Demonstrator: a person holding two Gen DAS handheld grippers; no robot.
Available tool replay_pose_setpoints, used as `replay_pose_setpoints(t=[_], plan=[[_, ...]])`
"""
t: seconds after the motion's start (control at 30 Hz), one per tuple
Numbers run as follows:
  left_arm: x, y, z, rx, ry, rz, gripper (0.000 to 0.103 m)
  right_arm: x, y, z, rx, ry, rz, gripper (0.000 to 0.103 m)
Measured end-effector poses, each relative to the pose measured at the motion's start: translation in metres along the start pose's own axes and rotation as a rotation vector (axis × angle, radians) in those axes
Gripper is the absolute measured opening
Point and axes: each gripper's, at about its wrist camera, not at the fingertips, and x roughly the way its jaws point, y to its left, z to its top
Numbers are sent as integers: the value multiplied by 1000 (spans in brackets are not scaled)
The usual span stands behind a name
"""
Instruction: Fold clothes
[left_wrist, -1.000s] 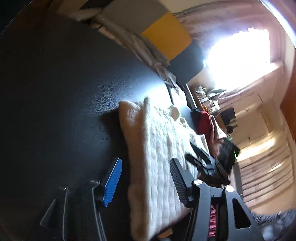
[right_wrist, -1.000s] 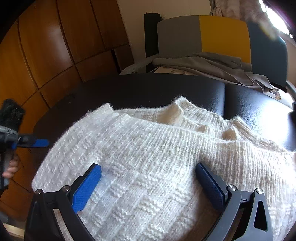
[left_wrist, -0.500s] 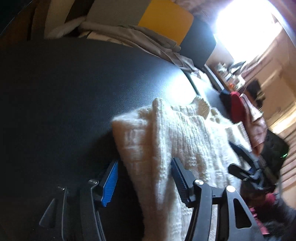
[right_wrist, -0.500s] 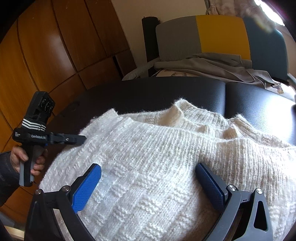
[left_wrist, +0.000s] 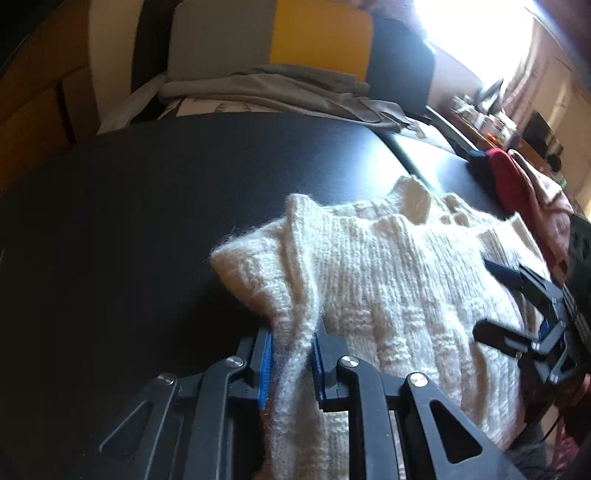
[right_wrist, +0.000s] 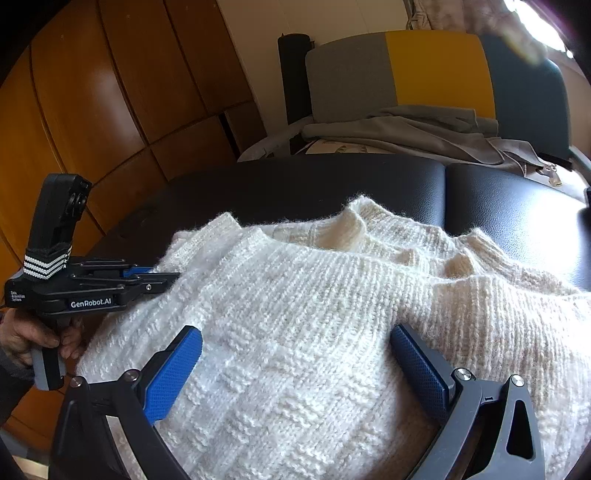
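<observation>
A white knit sweater (right_wrist: 325, 314) lies on a black padded table (right_wrist: 295, 192); it also shows in the left wrist view (left_wrist: 388, 280). My left gripper (left_wrist: 291, 354) is shut on the sweater's left edge, with a fold of knit pinched between its blue pads. It shows from the side in the right wrist view (right_wrist: 162, 277). My right gripper (right_wrist: 295, 358) is open, its blue pads spread just over the sweater's front part. It also shows at the right of the left wrist view (left_wrist: 498, 302).
A grey garment (right_wrist: 406, 133) lies heaped at the table's far edge, before a grey, yellow and dark panel (right_wrist: 424, 74). Wooden cabinet doors (right_wrist: 110, 110) stand on the left. Red and pink clothes (left_wrist: 517, 184) lie at the table's right end.
My left gripper has swung round to the sweater's left edge and closed on it. The right gripper has stayed open over the sweater.
</observation>
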Motion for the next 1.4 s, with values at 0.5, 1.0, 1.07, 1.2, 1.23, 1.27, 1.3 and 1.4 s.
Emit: replay_pose_setpoints(t=[0.5,1.0,1.07,1.2,1.23,1.27,1.3,1.4], plan=[[8,7,18,-51,40,147,17,-69,-16,-14,-38,77,-103,103],[-42,22,39,-192,67,-42,14,-120,-109,-54,-106,282,77,103],[-51,21,39,-242,67,-111,14,-116,-113,-57,-108,288,91,103],[-65,0,42,-287,61,-220,14,-109,-112,-58,-112,278,92,103],[-68,-7,43,-297,57,-245,14,-109,-114,-58,-98,267,100,103],[-70,-12,44,-309,54,-269,14,-110,-117,-57,-80,253,112,103],[-72,-22,45,-325,48,-299,14,-111,-120,-58,-57,235,127,103],[-74,-47,54,-334,37,-344,14,-116,-126,-61,-10,183,157,103]])
